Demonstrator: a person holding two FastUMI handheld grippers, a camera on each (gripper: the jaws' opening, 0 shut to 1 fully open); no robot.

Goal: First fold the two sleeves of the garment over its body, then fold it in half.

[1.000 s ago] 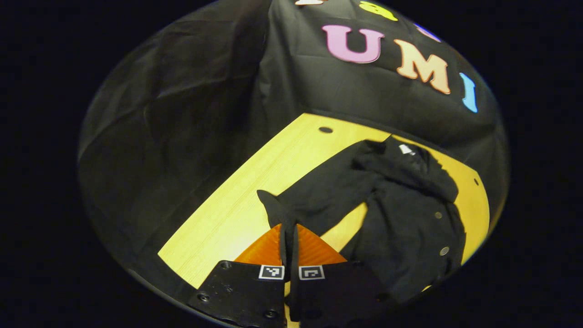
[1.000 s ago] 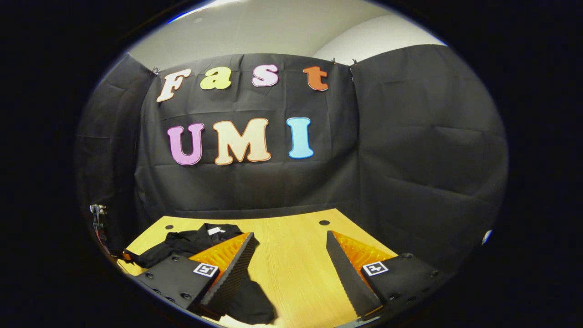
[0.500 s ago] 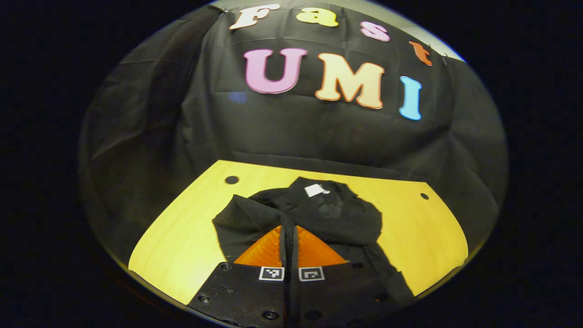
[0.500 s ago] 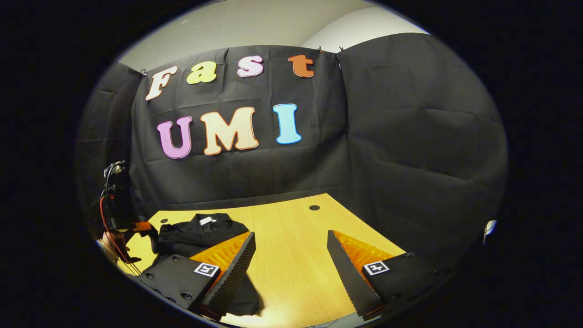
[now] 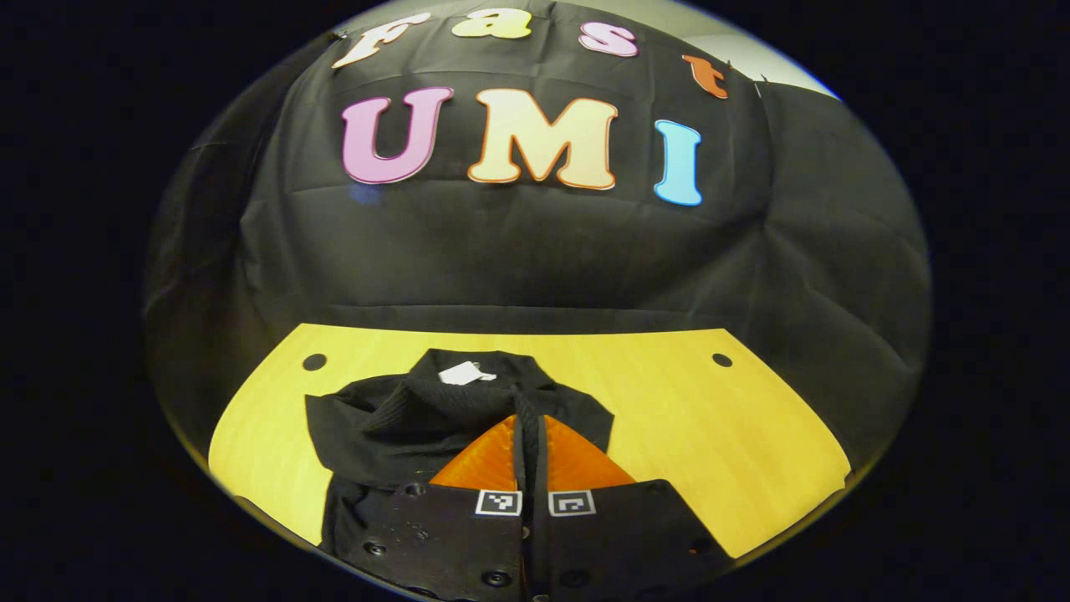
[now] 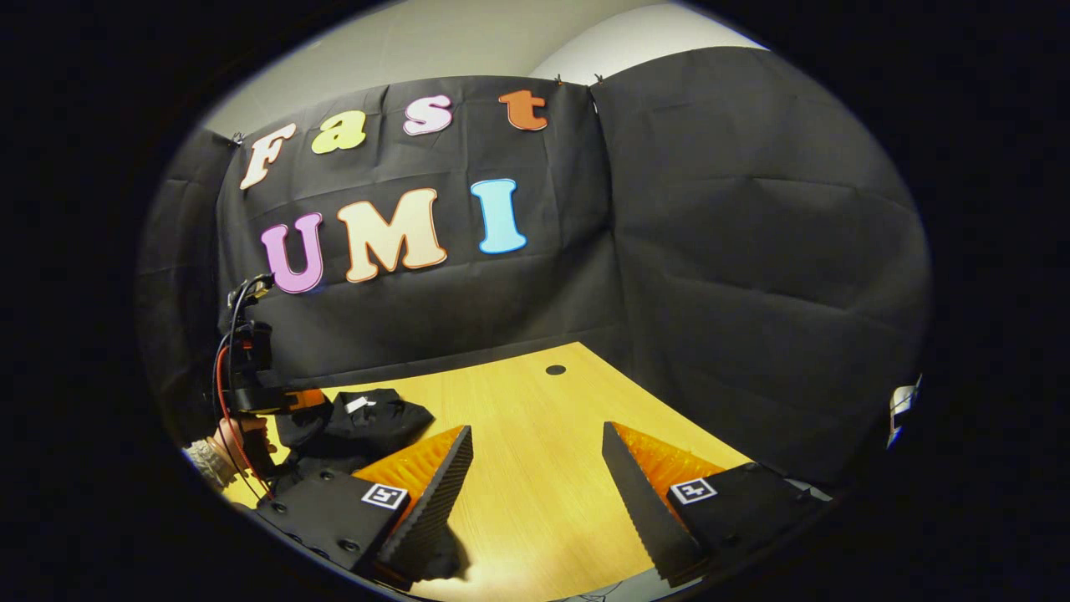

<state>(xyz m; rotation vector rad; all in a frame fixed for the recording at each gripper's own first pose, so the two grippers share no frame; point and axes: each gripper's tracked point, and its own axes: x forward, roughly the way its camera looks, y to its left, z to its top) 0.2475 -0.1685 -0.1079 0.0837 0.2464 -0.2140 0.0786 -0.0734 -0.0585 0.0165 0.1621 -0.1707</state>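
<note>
Left gripper pinching sleeve over shirt on table; lay cuff flat across body before release; right gripper open, idle over bare wood

Both views face the wall (sharing table).

No readable text stands on anything here. The garment's white neck tag is too small to read; each gripper bears square coded markers, without words.
</note>
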